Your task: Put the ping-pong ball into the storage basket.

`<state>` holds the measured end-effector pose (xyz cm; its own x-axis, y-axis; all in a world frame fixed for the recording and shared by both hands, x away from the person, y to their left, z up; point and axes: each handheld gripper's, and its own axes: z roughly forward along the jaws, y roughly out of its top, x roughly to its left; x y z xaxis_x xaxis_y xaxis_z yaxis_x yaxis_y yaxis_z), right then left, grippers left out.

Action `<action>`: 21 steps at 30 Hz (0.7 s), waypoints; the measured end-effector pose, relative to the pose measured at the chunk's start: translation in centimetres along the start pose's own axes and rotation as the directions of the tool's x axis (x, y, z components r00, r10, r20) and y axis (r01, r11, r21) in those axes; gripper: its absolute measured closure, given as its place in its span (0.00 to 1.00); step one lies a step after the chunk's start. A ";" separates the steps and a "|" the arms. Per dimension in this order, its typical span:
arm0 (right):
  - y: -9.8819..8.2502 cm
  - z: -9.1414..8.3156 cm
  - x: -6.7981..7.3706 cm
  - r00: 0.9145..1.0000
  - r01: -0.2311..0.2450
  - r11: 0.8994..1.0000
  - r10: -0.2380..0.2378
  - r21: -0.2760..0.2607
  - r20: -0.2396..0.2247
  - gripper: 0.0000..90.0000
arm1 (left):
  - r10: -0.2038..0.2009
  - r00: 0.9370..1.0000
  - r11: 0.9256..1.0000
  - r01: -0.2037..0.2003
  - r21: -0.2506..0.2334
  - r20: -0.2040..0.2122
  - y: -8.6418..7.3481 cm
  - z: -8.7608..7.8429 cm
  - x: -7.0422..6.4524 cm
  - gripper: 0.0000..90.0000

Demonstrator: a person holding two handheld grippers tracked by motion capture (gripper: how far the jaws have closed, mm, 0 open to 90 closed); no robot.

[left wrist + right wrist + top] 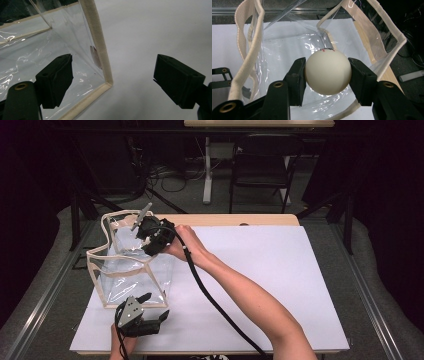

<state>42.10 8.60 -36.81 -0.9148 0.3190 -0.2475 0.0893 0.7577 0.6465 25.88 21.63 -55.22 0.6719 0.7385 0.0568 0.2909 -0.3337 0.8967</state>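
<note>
A clear plastic bag [131, 270] with cream fabric trim stands open on the white table at the left. My right gripper [150, 236] hovers over the bag's mouth, shut on a white ball [328, 71]; the ball sits between both jaws above the bag's clear interior [287, 47]. My left gripper [150, 312] rests low near the table's front edge, just in front of the bag's near corner. It is open, one jaw against the clear side and the other out over the table, with the trimmed corner edge [100, 50] between them, untouched.
The bag's cream handles [249, 45] loop up on both sides of the ball. A white sheet [260, 280] covers the wooden table. A black cable [215, 305] trails from my right gripper along the forearm. A folding chair [262, 165] stands beyond the far edge.
</note>
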 end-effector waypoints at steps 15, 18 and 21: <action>-0.8 -1.6 -0.9 0.996 -0.085 0.992 0.083 -0.088 -0.029 0.23 | 0.002 1.000 1.000 -0.002 -0.002 0.001 0.0 0.0 0.0 0.18; -1.2 -2.5 -1.0 0.995 -0.095 0.988 0.091 -0.124 -0.034 0.16 | 0.001 1.000 1.000 -0.001 0.000 -0.001 0.0 0.0 0.0 0.18; -1.6 -3.5 -1.1 0.994 -0.107 0.981 0.101 -0.160 -0.046 0.13 | 0.002 1.000 1.000 -0.002 0.002 -0.003 0.0 0.0 0.0 0.18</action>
<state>41.59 5.04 -35.10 -0.9181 0.3678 -0.1475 0.1228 0.6180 0.7765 25.91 21.58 -55.20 0.6702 0.7397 0.0598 0.2914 -0.3364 0.8955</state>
